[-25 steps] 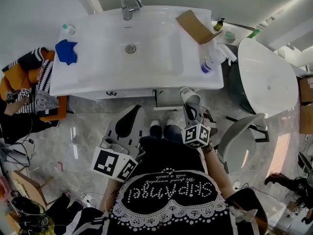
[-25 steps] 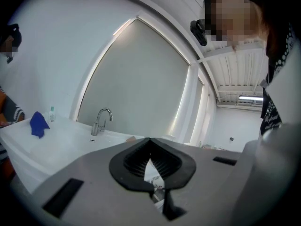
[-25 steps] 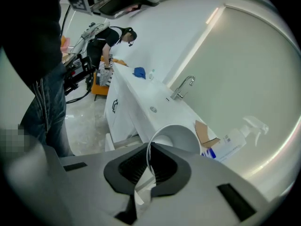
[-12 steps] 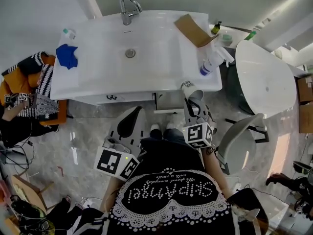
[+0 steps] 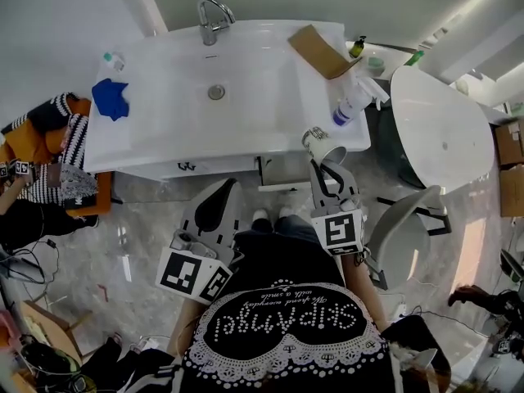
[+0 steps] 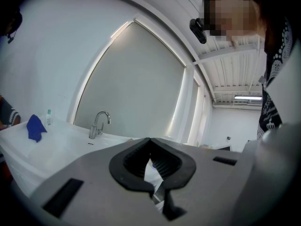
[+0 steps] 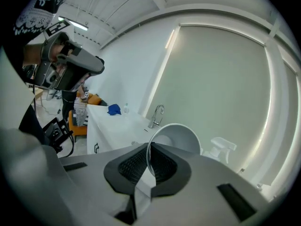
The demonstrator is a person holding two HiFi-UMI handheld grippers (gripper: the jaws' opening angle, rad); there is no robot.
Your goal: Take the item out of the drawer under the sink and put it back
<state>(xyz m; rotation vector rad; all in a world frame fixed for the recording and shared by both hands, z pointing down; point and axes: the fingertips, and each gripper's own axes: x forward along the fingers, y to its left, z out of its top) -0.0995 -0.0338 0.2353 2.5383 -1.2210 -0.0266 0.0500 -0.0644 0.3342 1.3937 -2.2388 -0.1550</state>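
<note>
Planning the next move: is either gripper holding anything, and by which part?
The right gripper is shut on a white cup, pinching one side of its wall at the rim. The left gripper is shut with nothing between its jaws.

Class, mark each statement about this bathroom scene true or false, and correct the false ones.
1. The right gripper holds a white cup by its rim. True.
2. The blue cloth lies at the right end of the counter. False: in the head view it lies at the left end.
3. A spray bottle is on the counter near the cardboard piece. True.
4. The left gripper also holds a cup. False: its jaws are together on nothing.
</note>
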